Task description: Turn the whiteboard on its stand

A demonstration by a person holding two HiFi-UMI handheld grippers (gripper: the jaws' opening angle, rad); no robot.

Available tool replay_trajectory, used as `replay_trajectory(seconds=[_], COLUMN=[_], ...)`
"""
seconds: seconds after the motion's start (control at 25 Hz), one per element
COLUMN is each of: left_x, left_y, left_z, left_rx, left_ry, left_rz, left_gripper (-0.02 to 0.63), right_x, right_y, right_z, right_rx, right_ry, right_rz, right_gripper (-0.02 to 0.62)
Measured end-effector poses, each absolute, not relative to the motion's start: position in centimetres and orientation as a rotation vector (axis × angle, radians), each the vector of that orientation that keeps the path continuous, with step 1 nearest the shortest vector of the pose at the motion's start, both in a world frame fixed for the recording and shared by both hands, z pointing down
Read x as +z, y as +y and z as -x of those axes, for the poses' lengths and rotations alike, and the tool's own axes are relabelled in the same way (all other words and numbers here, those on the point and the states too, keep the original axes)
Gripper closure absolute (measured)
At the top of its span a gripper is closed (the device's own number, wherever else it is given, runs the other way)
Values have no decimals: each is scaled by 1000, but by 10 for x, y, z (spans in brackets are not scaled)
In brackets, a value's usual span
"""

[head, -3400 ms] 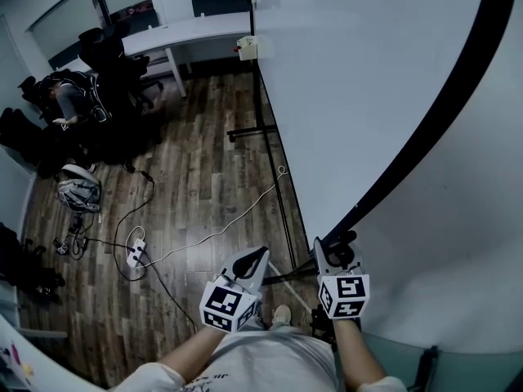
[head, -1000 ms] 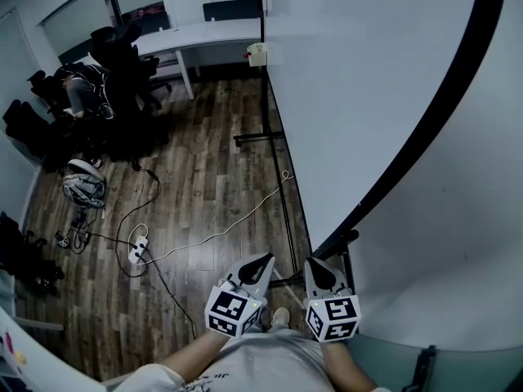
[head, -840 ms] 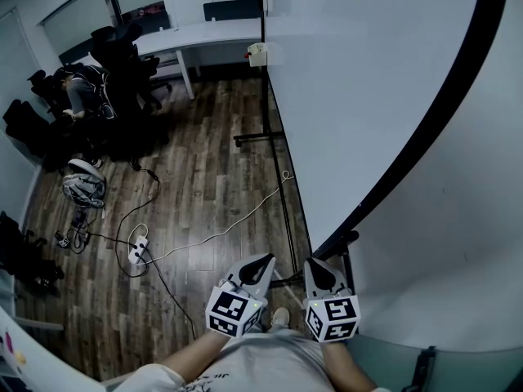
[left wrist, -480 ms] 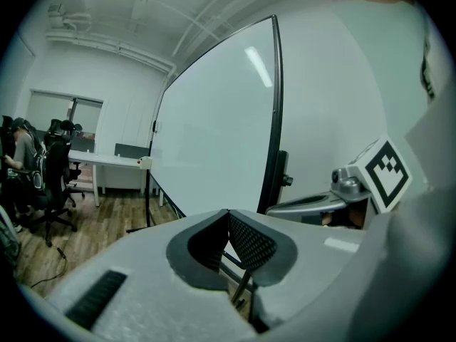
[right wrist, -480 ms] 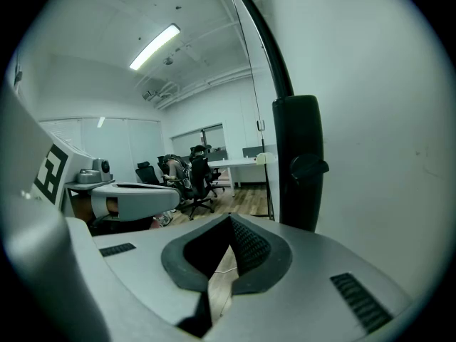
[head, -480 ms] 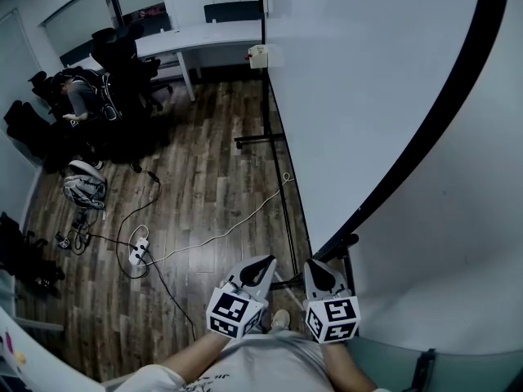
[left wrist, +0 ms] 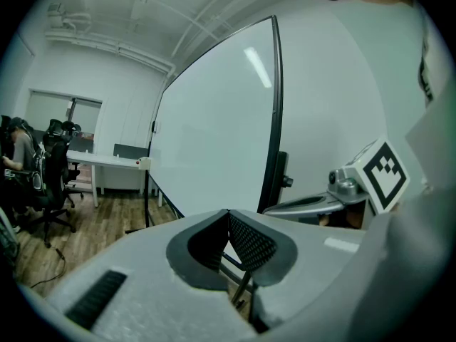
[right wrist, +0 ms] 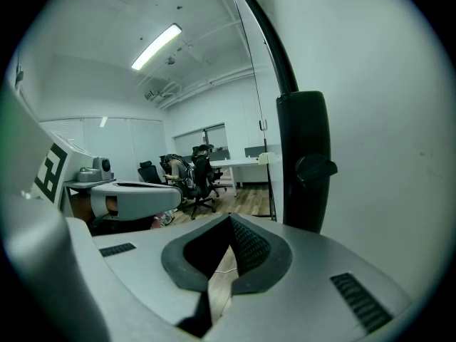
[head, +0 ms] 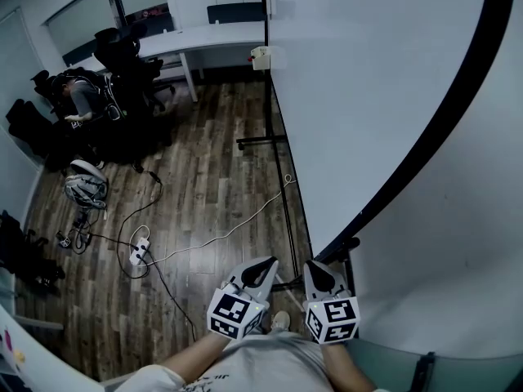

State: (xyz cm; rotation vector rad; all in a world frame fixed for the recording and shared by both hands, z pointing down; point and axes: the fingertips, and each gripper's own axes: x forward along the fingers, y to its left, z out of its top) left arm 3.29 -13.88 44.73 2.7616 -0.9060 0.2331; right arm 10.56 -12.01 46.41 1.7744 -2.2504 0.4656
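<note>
The whiteboard is a large white panel with a black frame edge, standing on a black stand. A black pivot bracket with a knob holds the panel's near end; the same bracket fills the middle of the right gripper view. My right gripper is shut and empty, its tip just short of the bracket. Beside it on the left, my left gripper is shut on nothing. The left gripper view shows the board's face and frame ahead.
A white cable and a power strip lie on the wooden floor. A helmet lies to the left. A seated person and office chairs are at the far left by a white desk. The stand's far foot juts out.
Since the oldest frame my right gripper has drawn back from the pivot bracket toward my body. Over the last second both grippers stay put; only the view shifts slightly.
</note>
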Motion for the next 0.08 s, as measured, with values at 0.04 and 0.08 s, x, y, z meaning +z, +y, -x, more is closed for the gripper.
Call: replay_trajectory(seconds=[0.04, 0.08], left_x=[447, 447], left_y=[-139, -139], left_z=[-33, -34], left_rx=[233, 233], left_ry=[-904, -902], left_rz=[-2762, -2763], left_gripper=[595, 595], right_x=[464, 464], right_y=[-120, -121], right_z=[-105, -105], right_rx=[465, 464], right_ry=[-2252, -2253], right_rz=[-1772, -1770], right_gripper=[589, 589])
